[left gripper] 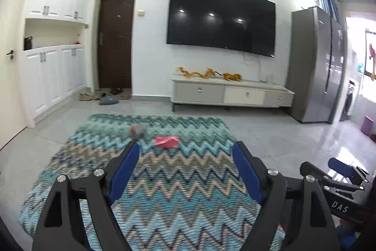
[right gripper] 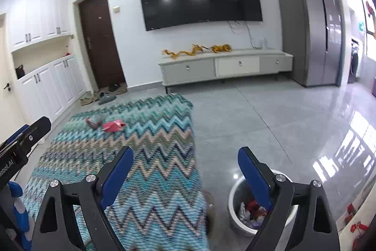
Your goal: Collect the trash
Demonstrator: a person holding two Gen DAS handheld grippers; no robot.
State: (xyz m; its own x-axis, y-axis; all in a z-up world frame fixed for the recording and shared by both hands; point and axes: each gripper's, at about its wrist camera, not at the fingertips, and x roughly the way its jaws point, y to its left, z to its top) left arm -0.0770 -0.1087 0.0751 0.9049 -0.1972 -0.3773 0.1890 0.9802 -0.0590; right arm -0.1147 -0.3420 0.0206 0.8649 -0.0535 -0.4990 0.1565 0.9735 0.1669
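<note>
Living rm, zigzag rug (left gripper: 164,180): red wrapper (left gripper: 166,141) & grey scrap (left gripper: 137,131) lie at its far end, bin (right gripper: 235,192) near R gripper (right gripper: 185,160). Both grippers' jaws wide, empty. L gripper (left gripper: 185,153) should go low, straddle wrapper w/o snagging pile

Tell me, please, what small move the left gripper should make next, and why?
Probably ease the left gripper forward and down toward the red wrapper on the zigzag rug. Its jaws are open and empty, the wrapper lies almost straight ahead between the fingers, and a grey scrap sits just left of it. The bin beside the rug already holds trash.
</note>
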